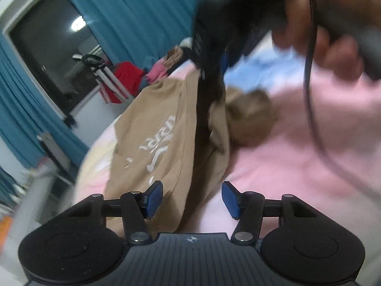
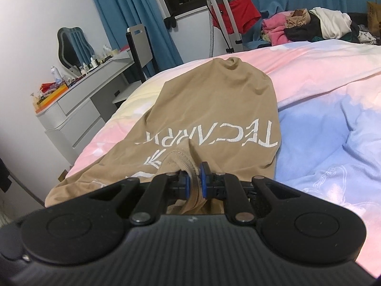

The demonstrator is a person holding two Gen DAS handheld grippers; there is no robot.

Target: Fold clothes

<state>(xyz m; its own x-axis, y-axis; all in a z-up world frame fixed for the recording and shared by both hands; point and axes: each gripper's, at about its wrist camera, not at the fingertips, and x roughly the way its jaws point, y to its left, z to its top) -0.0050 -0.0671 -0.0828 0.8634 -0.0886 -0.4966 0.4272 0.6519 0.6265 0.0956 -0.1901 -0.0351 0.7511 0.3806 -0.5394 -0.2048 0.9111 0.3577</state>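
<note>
A tan T-shirt with white lettering (image 2: 214, 109) lies on the pink and blue bedspread (image 2: 333, 128). My right gripper (image 2: 194, 178) is shut on the shirt's ribbed collar (image 2: 188, 166) at the near end. In the left wrist view the same tan shirt (image 1: 152, 138) shows blurred. My left gripper (image 1: 192, 199) is open and empty, just above the shirt's near part. The right gripper's black body (image 1: 212, 54) and the hand holding it (image 1: 333, 31) hang above the shirt in that view.
A pile of clothes (image 2: 307, 26) lies at the far end of the bed. A grey dresser with bottles (image 2: 78, 95), a mirror (image 2: 71, 45) and a chair (image 2: 139, 47) stand left of the bed. A metal stand with a red garment (image 2: 228, 19) is by the blue curtains.
</note>
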